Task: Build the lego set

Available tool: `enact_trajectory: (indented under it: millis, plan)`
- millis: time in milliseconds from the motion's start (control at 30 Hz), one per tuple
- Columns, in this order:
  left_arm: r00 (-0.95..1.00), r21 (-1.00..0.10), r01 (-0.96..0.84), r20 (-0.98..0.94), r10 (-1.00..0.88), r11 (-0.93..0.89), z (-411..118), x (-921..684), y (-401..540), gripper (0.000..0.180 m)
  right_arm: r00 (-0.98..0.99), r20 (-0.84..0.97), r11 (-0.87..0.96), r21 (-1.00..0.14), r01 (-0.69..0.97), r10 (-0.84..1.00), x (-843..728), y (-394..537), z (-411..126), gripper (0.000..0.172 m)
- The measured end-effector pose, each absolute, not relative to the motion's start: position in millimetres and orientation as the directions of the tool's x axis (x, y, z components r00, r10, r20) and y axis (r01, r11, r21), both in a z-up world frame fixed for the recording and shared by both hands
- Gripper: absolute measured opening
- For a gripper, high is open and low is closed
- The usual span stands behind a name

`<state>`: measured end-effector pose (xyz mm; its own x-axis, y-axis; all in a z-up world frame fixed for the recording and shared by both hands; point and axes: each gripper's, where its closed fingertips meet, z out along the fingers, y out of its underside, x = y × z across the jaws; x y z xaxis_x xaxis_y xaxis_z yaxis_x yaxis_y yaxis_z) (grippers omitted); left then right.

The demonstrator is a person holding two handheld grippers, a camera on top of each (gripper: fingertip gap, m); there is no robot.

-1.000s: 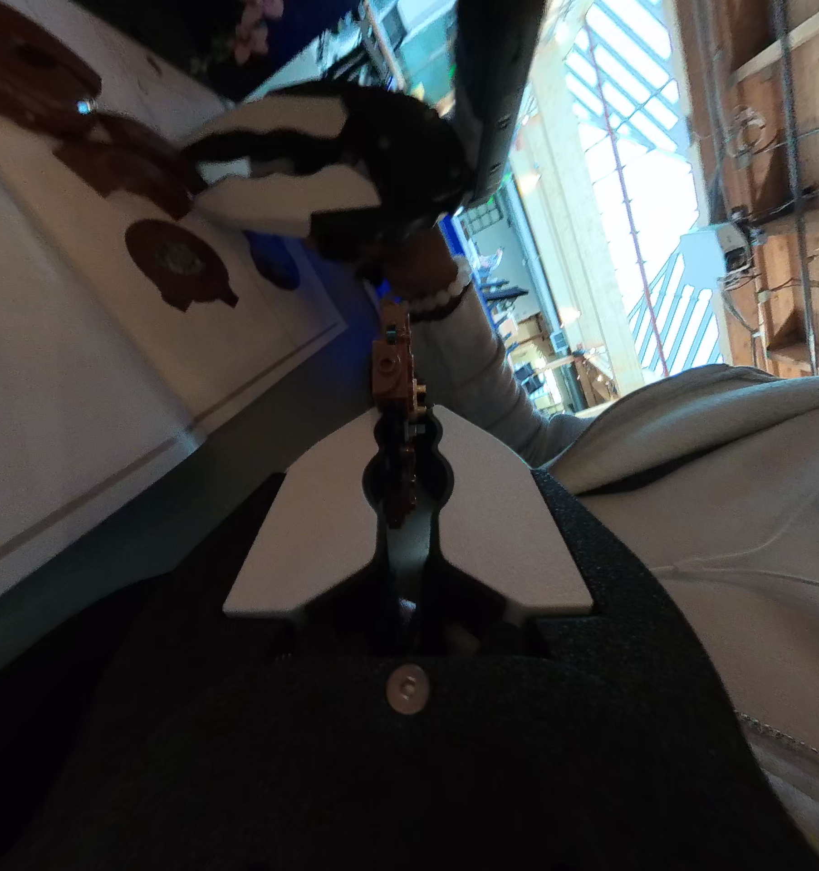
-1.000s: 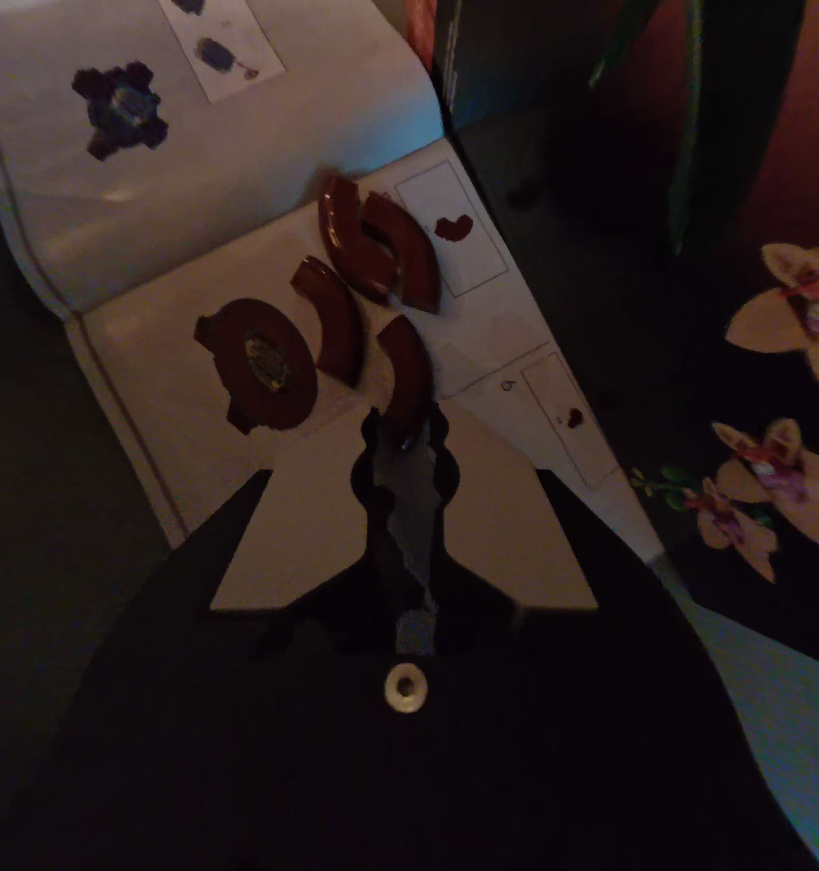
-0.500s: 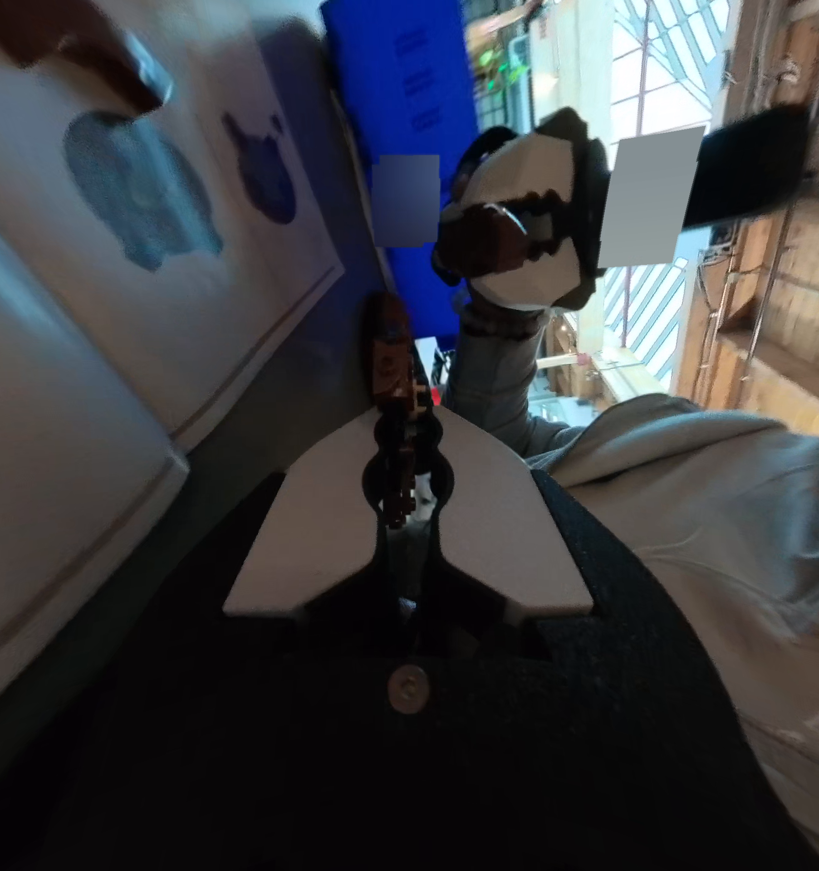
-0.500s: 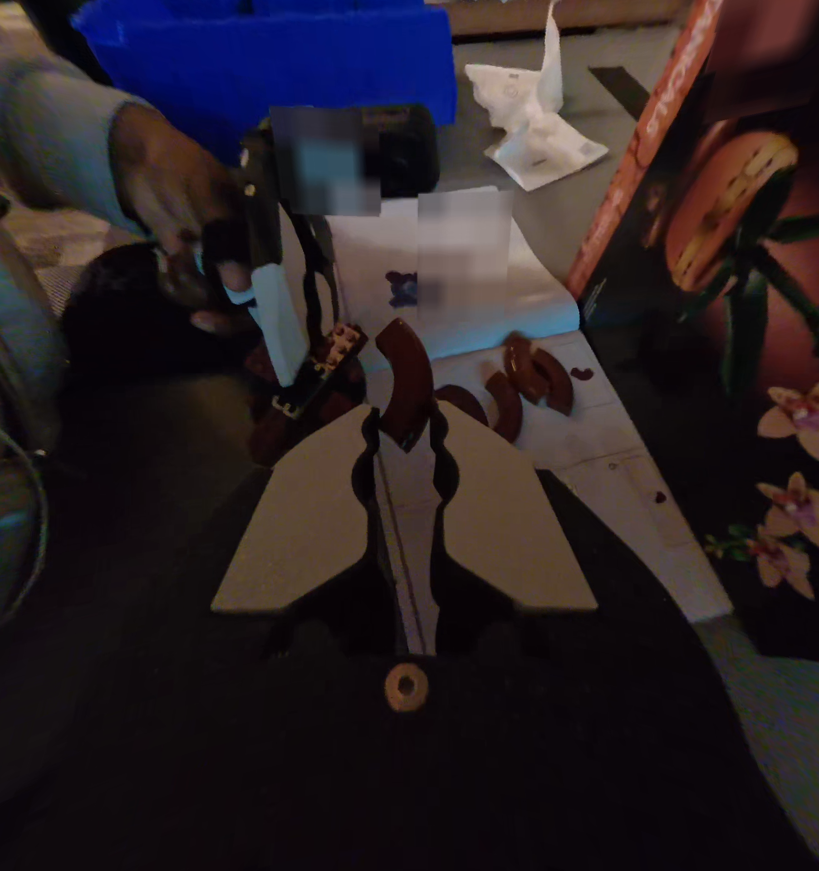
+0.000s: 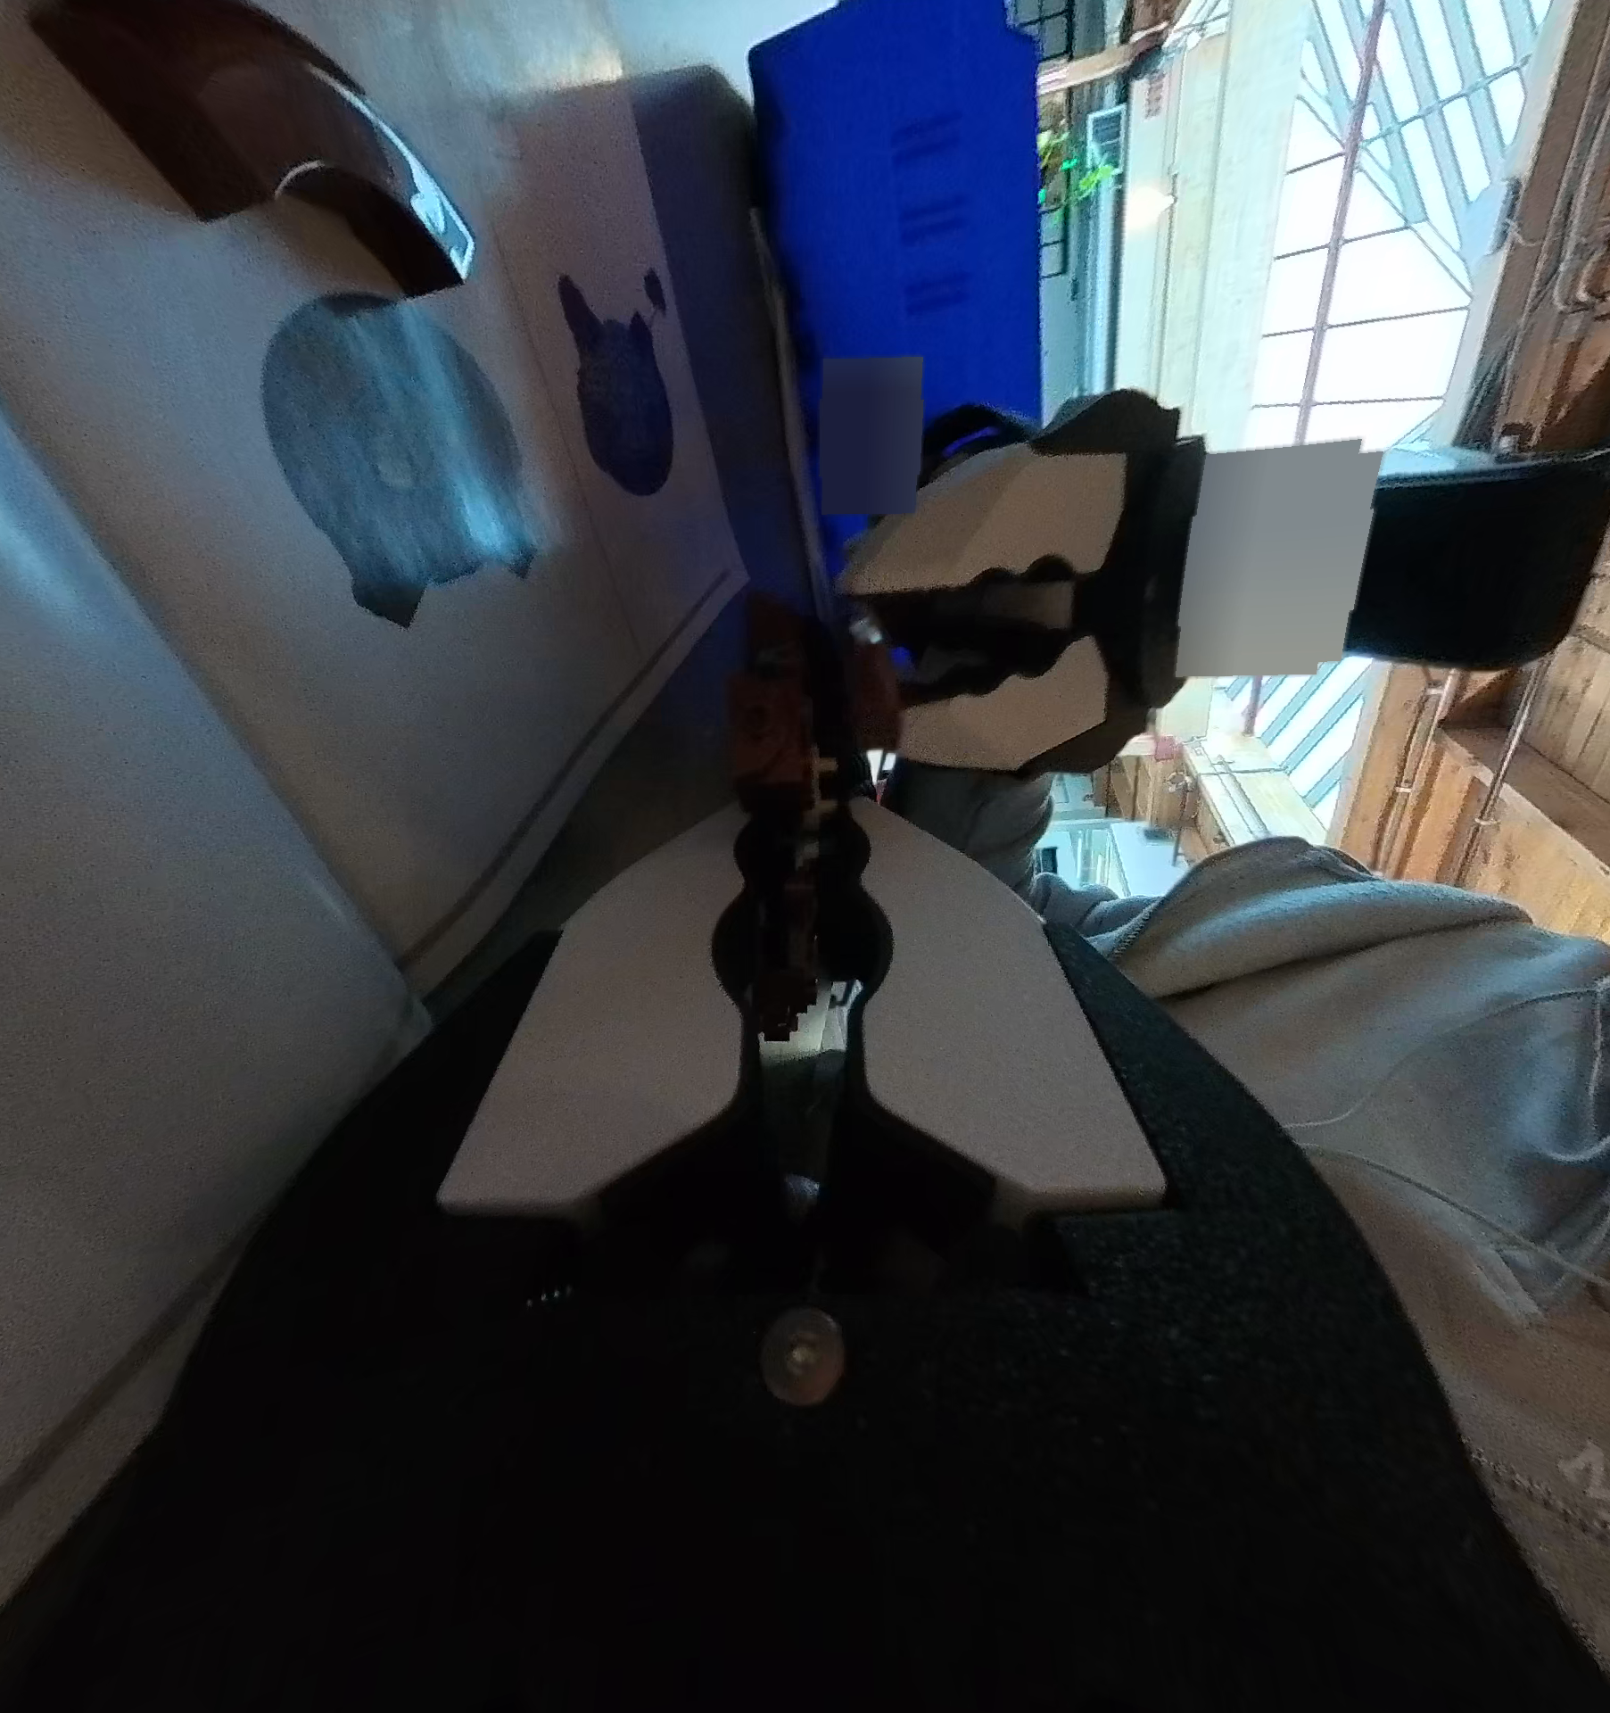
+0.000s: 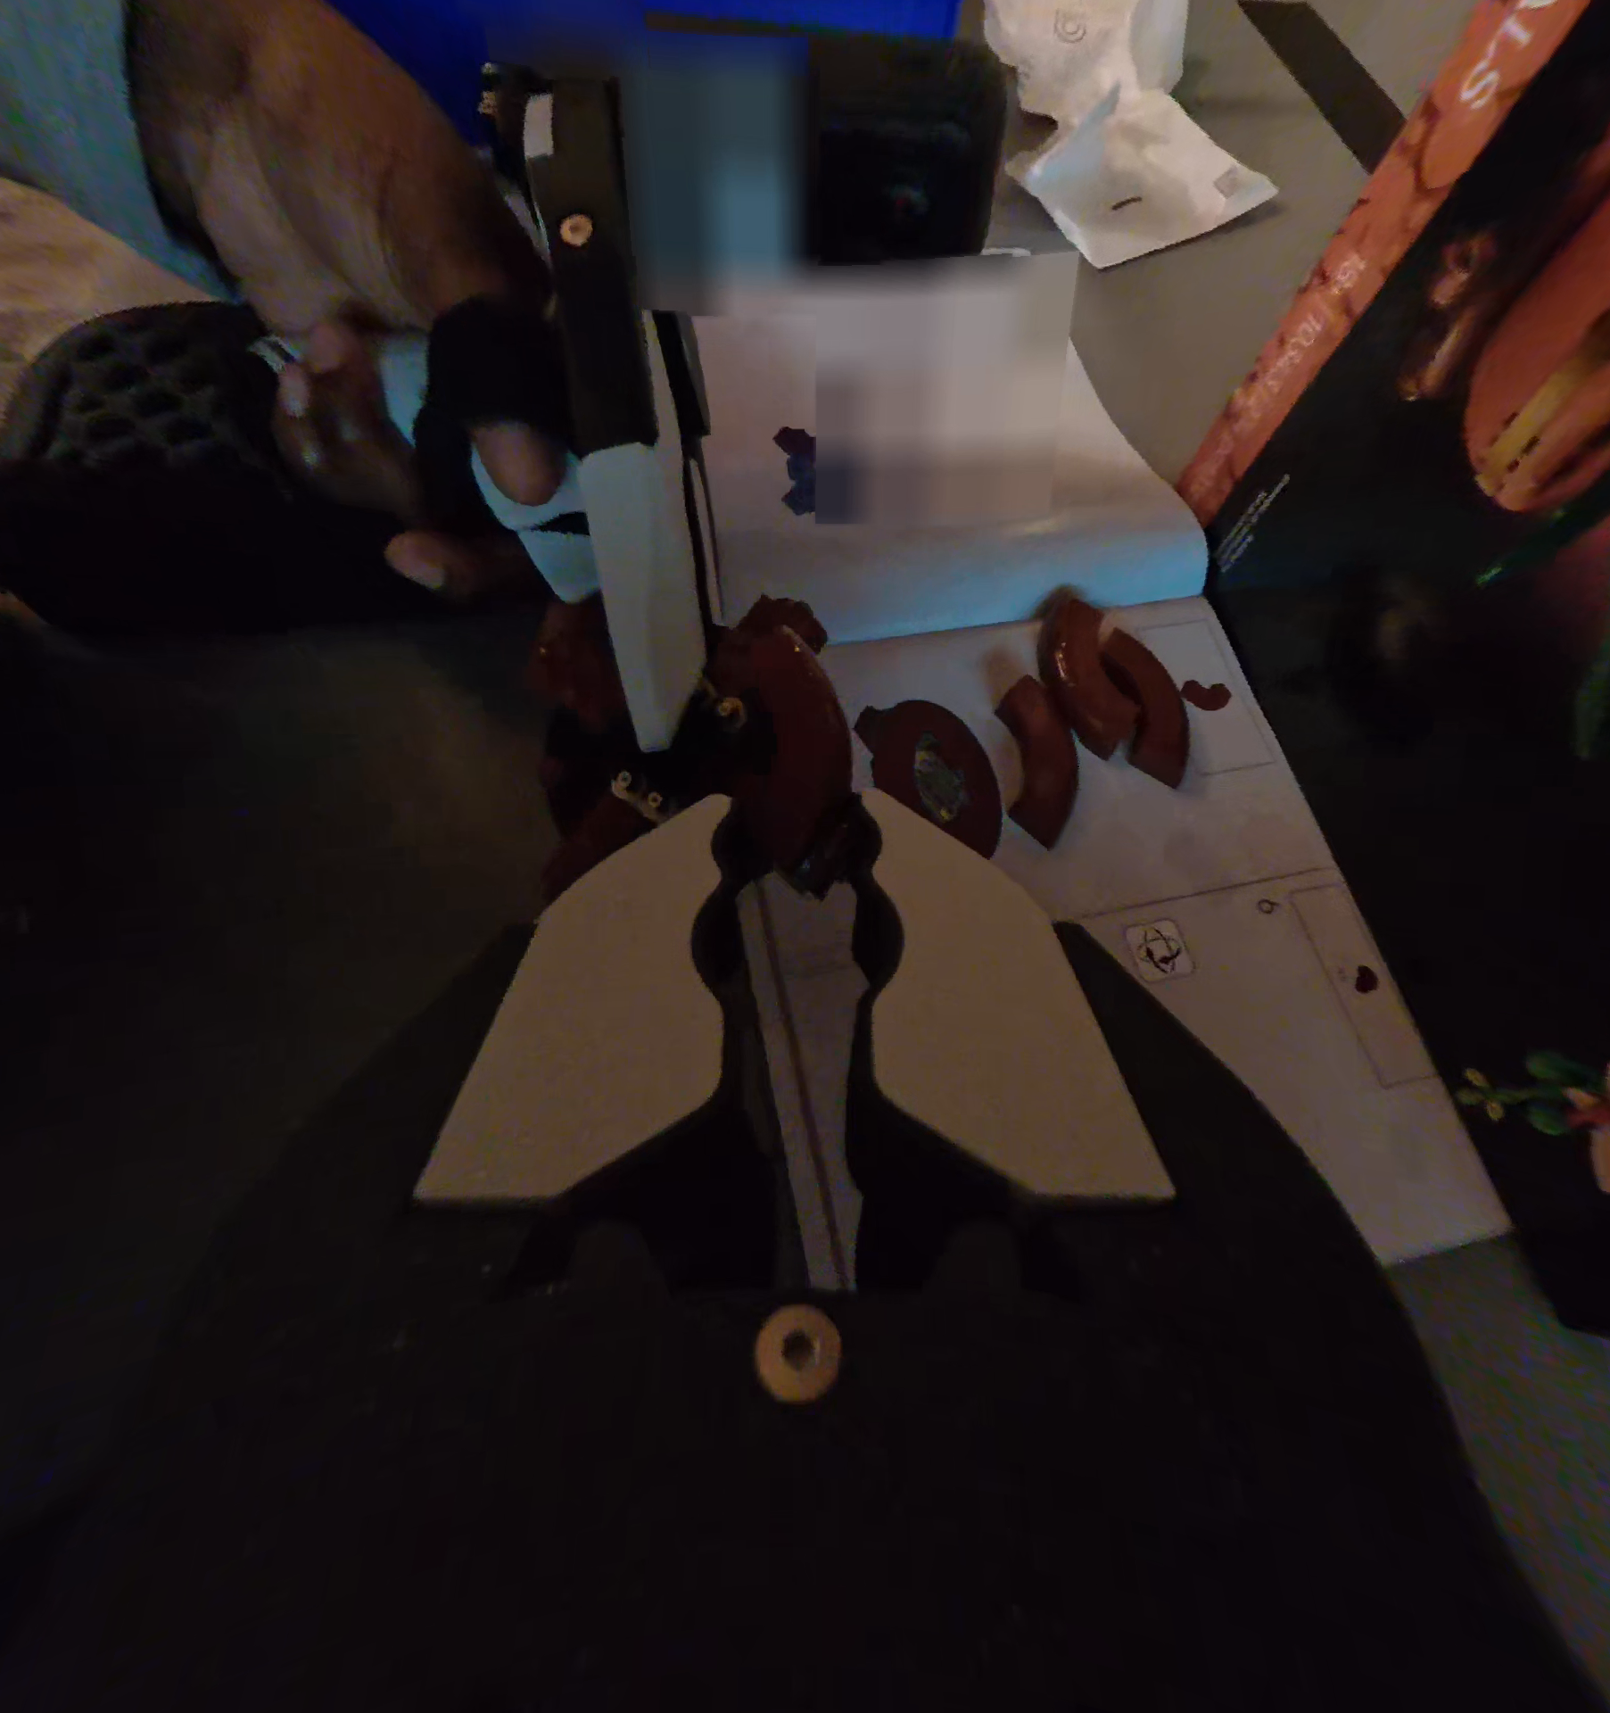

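Right, my left fingers (image 5: 796, 834) clamp the brown brick assembly (image 5: 768, 714); right fingers (image 6: 796, 834) pinch a curved brown piece (image 6: 796, 742) touching it — I'd align squarely, press gently.

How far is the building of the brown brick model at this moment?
Partly built. The left gripper grips a flat brown brick assembly. The right gripper grips a brown curved piece and holds it against that assembly. Not yet used: three curved pieces lie loose on the open instruction booklet.
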<state>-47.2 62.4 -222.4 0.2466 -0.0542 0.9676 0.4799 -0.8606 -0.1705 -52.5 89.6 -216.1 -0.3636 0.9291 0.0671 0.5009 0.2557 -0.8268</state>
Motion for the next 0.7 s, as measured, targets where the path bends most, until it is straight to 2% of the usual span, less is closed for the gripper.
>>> enact_trajectory:
  millis: [200, 433, 700]
  plan:
    - [0.225, -0.217, 0.467, 0.967, -0.122, -0.857, -214.1, -44.0, 57.0, 0.013, -0.394, 0.127, 0.323, -0.814, 0.483, 0.910, -57.2, 81.9, -207.9, 0.018]
    - [0.137, -0.202, 0.518, 0.979, -0.152, -0.831, -200.4, -46.0, 52.4, 0.013, -0.428, 0.168, 0.393, -0.762, 0.515, 0.888, -58.8, 77.1, -195.1, 0.018]
    - [0.128, -0.229, 0.523, 0.973, -0.190, -0.821, -195.4, -46.2, 48.3, 0.013, -0.428, 0.180, 0.406, -0.747, 0.527, 0.886, -63.9, 71.6, -189.7, 0.018]
